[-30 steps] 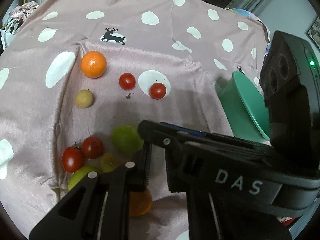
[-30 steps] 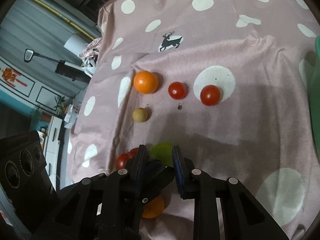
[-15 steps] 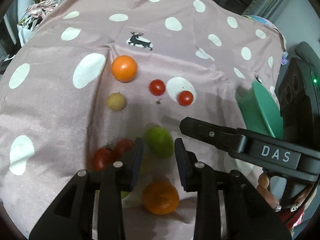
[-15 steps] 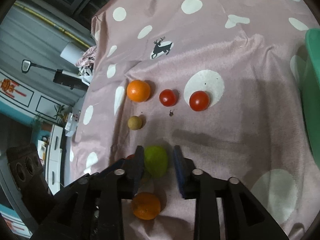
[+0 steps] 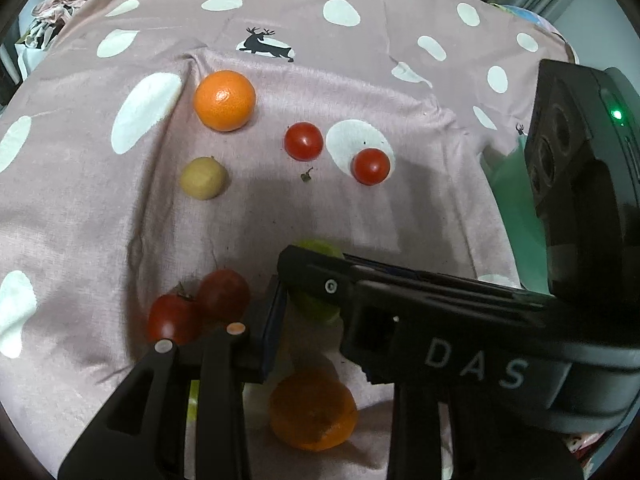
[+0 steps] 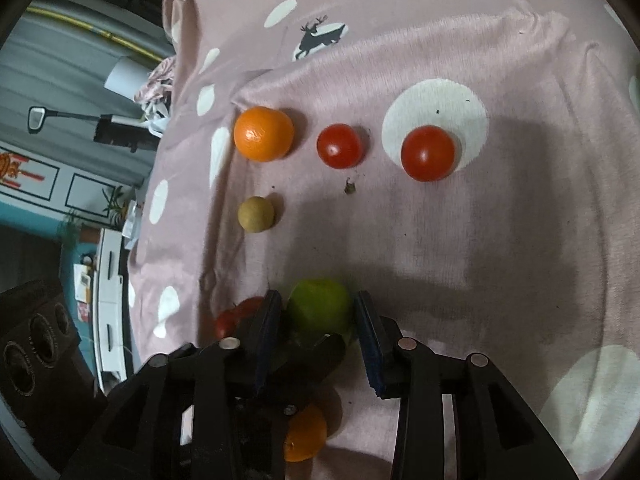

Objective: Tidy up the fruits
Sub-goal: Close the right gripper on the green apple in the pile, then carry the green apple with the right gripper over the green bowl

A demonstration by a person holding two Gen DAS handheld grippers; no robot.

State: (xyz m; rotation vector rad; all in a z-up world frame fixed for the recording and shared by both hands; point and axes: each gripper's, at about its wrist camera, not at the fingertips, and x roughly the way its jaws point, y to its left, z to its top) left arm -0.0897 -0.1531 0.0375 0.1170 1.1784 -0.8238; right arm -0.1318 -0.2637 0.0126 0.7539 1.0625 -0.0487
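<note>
Two blue-padded fingers of the right gripper (image 6: pixel 317 320) straddle the green fruit (image 6: pixel 320 310), seemingly touching it, contact unclear. Left gripper (image 5: pixel 308 312) jaws mostly hidden; cannot tell their spread. Just behind: an orange (image 6: pixel 305 436). Beyond the jaws: brown fruit (image 6: pixel 256 214), another orange (image 6: pixel 263 133), two tomatoes (image 6: pixel 339 145).

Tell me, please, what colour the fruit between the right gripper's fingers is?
Green; the fruit shows best in the right wrist view.

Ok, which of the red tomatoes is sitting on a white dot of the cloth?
The far right tomato: it overlaps the big white dot. The tomato beside the orange and the pair by the left gripper lie on plain pink.
</note>
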